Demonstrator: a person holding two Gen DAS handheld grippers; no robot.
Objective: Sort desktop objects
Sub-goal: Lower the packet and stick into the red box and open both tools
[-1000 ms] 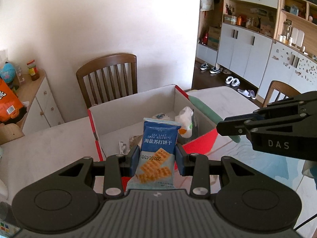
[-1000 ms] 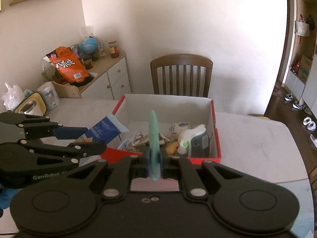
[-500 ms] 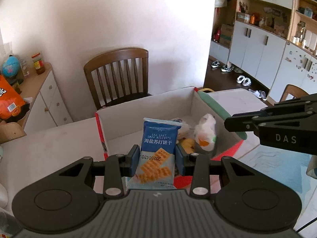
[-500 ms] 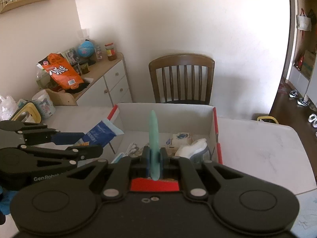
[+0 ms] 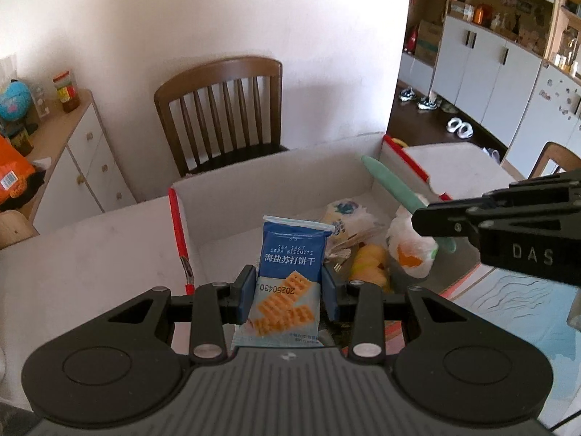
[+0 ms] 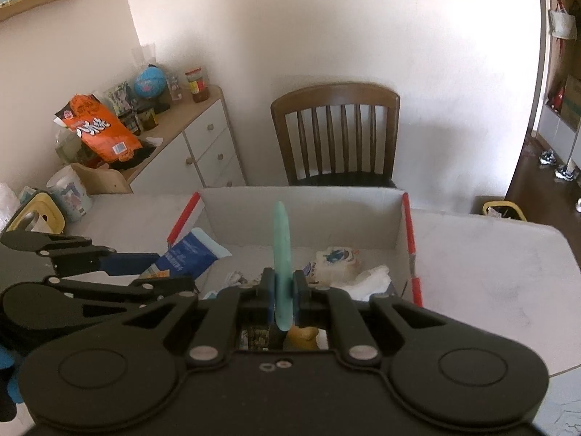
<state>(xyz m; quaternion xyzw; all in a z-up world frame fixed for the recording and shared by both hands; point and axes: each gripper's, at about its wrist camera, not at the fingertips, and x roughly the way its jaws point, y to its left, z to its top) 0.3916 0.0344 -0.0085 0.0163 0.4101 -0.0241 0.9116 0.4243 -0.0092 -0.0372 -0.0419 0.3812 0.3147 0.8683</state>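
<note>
My left gripper (image 5: 288, 292) is shut on a blue packet of soda biscuits (image 5: 287, 276), held upright over the near edge of an open cardboard box (image 5: 254, 185) with red-edged flaps. My right gripper (image 6: 282, 292) is shut on a slim teal stick (image 6: 281, 254) that points up and away over the same box. In the left wrist view the teal stick (image 5: 399, 189) slants across the box's right side. The box holds several small items, among them a white wrapped pack (image 6: 336, 258) and a yellow piece (image 5: 370, 261). In the right wrist view the biscuit packet (image 6: 189, 258) sits at the box's left wall.
A wooden chair (image 6: 336, 138) stands behind the white table (image 6: 490, 254). A white sideboard (image 6: 189, 149) on the left carries an orange snack bag (image 6: 98, 130), a globe and jars. White cupboards (image 5: 490, 72) and shoes on the floor lie to the right.
Both grippers have moved forward and lower towards the box, so its inside fills more of each view. Each still holds its own object.
</note>
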